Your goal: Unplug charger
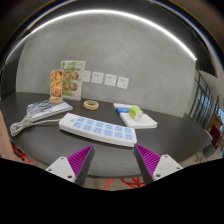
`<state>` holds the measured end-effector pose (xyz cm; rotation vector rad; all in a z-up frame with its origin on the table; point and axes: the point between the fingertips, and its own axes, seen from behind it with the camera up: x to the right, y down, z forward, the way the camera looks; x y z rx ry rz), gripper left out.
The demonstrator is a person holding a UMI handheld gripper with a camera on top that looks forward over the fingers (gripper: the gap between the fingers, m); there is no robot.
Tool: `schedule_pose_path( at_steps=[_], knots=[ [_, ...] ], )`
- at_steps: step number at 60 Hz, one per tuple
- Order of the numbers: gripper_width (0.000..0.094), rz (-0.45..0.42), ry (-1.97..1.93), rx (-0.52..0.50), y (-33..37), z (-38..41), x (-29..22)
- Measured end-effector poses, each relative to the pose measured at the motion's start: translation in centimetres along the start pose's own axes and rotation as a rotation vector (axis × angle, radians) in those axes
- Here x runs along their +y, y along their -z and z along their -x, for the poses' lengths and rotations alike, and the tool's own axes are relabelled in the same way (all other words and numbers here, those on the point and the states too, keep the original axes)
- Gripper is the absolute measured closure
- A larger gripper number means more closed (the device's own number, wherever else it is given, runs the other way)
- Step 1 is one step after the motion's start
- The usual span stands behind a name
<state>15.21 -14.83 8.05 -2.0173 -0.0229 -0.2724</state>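
A white power strip (97,127) with several blue-marked sockets lies on the dark grey table (150,140), just ahead of my fingers. A white charger block (138,117) with a blue mark sits at its right end. A white cable (28,120) runs off to the left. My gripper (113,158) is open and empty, its purple pads (80,158) wide apart, hovering over the table's near edge, short of the strip.
A roll of tape (91,104) lies behind the strip. A picture card (68,80) leans on the grey wall at the back left, next to several wall sockets (106,78). A grey object (45,109) lies at the left. Patterned floor shows below the table edge.
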Motion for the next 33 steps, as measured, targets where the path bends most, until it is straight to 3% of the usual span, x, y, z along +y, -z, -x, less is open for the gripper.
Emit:
schedule_pose_path(
  at_steps=[16, 33],
  knots=[
    [0.0121, 0.003, 0.094, 0.101, 1.6, -7.2, 2.4],
    [0.0121, -0.073, 0.011, -0.081, 2.1, -12.3, 1.3]
  ],
)
